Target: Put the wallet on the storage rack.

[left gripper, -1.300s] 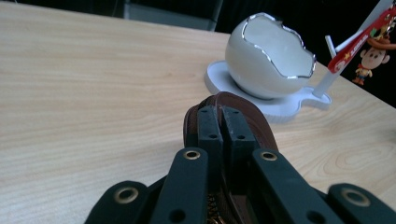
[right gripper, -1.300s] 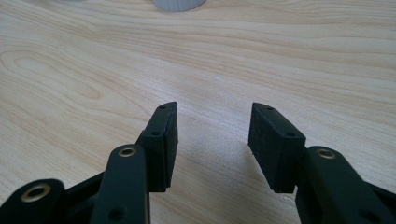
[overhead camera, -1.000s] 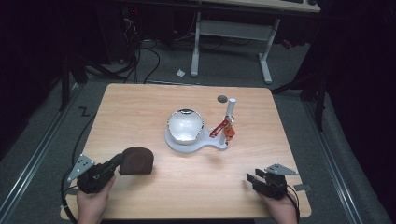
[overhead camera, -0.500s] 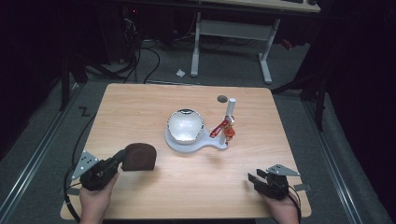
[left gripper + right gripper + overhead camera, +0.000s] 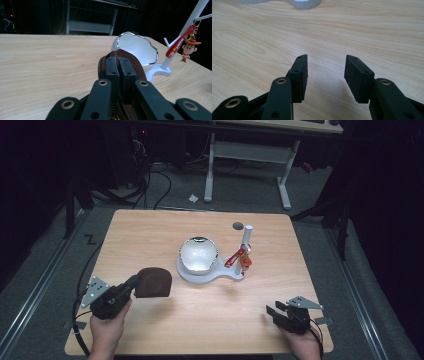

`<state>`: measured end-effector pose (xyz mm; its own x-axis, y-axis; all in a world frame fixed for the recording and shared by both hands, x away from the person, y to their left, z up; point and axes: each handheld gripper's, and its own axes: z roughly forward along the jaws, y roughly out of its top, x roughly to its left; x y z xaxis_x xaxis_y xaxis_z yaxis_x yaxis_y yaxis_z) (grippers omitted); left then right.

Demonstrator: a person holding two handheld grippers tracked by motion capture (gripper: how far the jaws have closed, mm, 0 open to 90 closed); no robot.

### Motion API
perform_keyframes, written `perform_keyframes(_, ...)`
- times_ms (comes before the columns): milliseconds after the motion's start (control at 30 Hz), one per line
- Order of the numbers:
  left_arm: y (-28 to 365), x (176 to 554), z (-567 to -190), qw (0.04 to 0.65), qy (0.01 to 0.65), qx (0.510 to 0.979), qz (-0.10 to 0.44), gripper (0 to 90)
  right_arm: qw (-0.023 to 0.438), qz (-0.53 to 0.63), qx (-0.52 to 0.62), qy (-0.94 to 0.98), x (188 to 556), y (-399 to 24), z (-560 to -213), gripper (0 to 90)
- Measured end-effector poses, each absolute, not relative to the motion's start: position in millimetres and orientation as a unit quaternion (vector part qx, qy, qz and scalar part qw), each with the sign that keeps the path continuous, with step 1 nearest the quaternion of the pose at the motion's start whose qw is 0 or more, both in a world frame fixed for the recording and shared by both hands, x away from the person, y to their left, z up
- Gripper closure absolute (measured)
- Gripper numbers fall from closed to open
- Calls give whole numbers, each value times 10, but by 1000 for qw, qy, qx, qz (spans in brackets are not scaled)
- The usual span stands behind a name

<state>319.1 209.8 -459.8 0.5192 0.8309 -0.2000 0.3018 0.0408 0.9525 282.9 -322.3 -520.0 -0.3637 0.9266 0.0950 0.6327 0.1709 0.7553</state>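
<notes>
Two hand-held grippers are in play, and only your left hand-held gripper (image 5: 134, 283) is busy: its jaws are pinched together on the rim of a brown zippered pouch (image 5: 153, 282), which sits at about 8 o'clock on the table (image 5: 150, 230), held at the table's near-left part. In the left gripper view the pouch (image 5: 130, 62) stands on edge between the jaws, pointed toward the white egg-shaped bowl (image 5: 136, 48). That bowl (image 5: 198, 254) sits on a white stand (image 5: 220, 274) near the table's centre, well apart from the pouch, toward 2 o'clock from it. A red strap with a small cowboy figure (image 5: 188, 47) hangs from the stand's post (image 5: 246, 240).

Your right hand-held gripper (image 5: 278, 312) rests at about 5 o'clock, jaws spread over bare wood, holding nothing.

By my reading, the grasp is done; carrying the pouch on to the bowl or stand, and letting go, is left.
</notes>
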Motion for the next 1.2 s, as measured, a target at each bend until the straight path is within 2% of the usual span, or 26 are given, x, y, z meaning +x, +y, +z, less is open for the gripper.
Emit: perform_keyframes(1200,1381,3876,-4312,572,419,666,234,876,194,377,525,738,2802,-3285,-5195,543)
